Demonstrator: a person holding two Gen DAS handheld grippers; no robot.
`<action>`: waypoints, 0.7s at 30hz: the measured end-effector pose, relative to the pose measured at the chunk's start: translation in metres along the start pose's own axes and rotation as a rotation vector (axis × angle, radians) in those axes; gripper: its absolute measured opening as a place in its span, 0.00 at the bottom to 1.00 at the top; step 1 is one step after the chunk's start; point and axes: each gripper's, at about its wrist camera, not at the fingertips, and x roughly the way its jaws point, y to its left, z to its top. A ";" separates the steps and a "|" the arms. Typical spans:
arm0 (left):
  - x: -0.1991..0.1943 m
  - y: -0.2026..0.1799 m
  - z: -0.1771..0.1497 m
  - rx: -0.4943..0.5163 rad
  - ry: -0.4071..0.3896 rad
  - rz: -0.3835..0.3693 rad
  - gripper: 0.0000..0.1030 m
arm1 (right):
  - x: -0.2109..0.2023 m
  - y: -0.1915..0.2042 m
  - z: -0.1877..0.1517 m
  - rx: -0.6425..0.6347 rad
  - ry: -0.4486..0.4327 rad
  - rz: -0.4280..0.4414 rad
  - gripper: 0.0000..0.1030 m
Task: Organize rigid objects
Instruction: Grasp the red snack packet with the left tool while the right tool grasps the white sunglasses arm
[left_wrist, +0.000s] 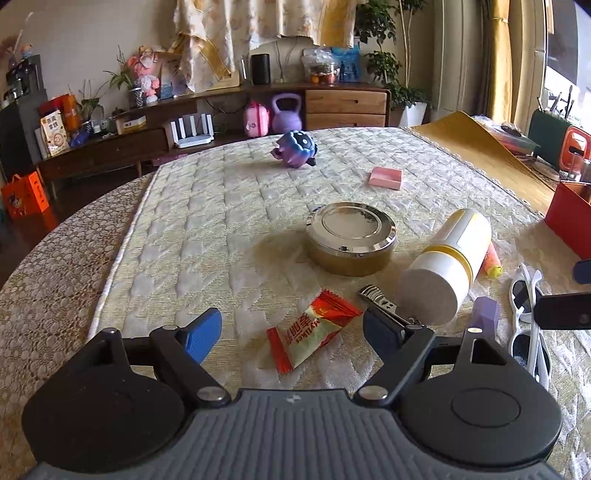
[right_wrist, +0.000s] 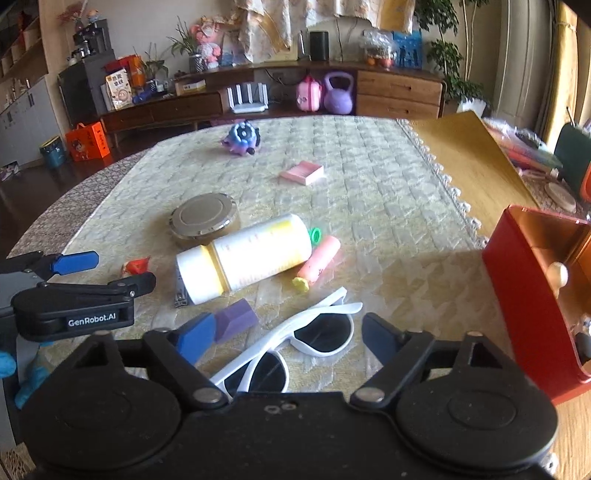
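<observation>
The left hand-held gripper carries white lettering "GenRobot.AI" on its black side, readable in the right wrist view. The red and white candy wrapper bears red characters and Latin letters too small and inverted to read with certainty.

On the quilted desk the white and yellow bottle lies on its side, long axis running from the near left to the far right in the right wrist view, its white cap end toward the left hand-held gripper. A pink marker lies just beside its far end, yellow tip toward the camera, with a small green ring near it. A round metal tin sits flat beyond the bottle. Silver nail clippers lie against the bottle's cap end. White sunglasses rest lenses up, temples folded and pointing to the far right, directly between the fingers of the right hand-held gripper, whose jaws stand wide apart. A purple block touches its left blue fingertip.

The left hand-held gripper hovers low with its jaws wide apart and the candy wrapper between them. A red box stands open at the right. A pink pad and a purple toy lie farther off.
</observation>
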 end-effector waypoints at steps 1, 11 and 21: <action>0.001 0.000 -0.001 -0.001 0.000 -0.006 0.81 | 0.003 0.000 0.000 0.005 0.007 -0.001 0.76; 0.003 -0.007 -0.005 0.028 0.001 -0.038 0.55 | 0.014 0.007 -0.001 0.006 0.047 0.012 0.57; -0.004 -0.015 -0.010 0.029 -0.014 -0.038 0.33 | 0.017 0.004 -0.004 0.020 0.058 0.009 0.36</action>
